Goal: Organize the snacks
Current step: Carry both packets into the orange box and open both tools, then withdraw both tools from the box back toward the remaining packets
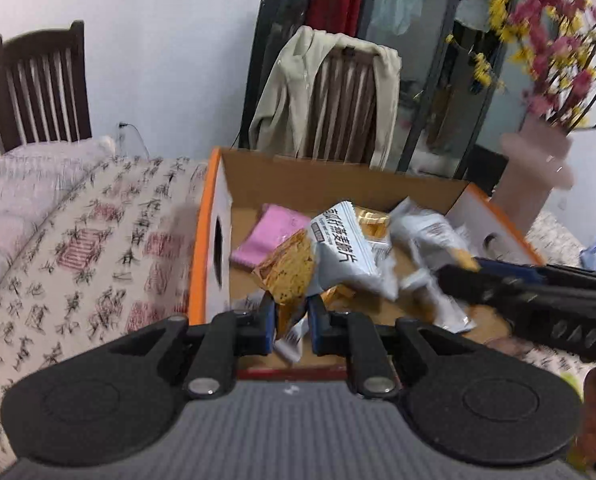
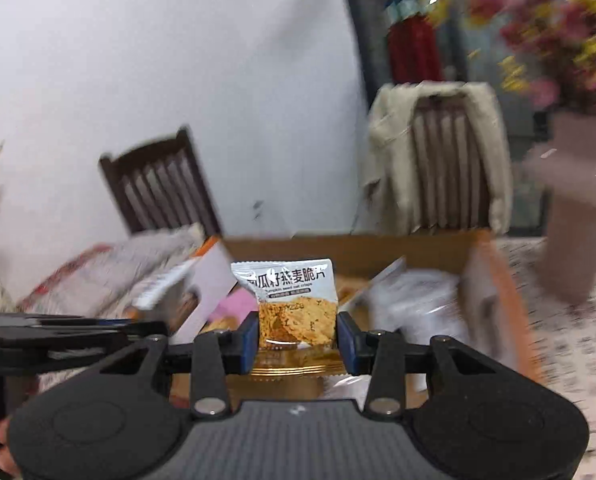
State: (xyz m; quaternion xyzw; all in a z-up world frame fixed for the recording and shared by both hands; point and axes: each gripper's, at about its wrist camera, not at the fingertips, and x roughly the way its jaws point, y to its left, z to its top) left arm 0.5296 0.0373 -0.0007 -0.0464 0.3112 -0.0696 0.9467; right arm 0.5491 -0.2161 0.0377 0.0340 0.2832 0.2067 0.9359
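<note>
An open cardboard box (image 1: 338,184) with orange edges stands on the table and holds several snack packets, among them a pink one (image 1: 269,236). My left gripper (image 1: 291,320) is shut on a grey and orange oat-crisp packet (image 1: 318,256) that hangs over the near part of the box. In the right wrist view my right gripper (image 2: 298,340) is shut on a like packet (image 2: 293,300), held upright in front of the box (image 2: 378,252). The right gripper (image 1: 458,276) also reaches in from the right of the left wrist view, over the box.
The tablecloth (image 1: 77,260) with printed characters covers the table left of the box. A pink vase (image 1: 534,168) with flowers stands just beyond the box's right corner. Two dark wooden chairs (image 1: 41,88) stand behind, one draped with a beige jacket (image 1: 293,92).
</note>
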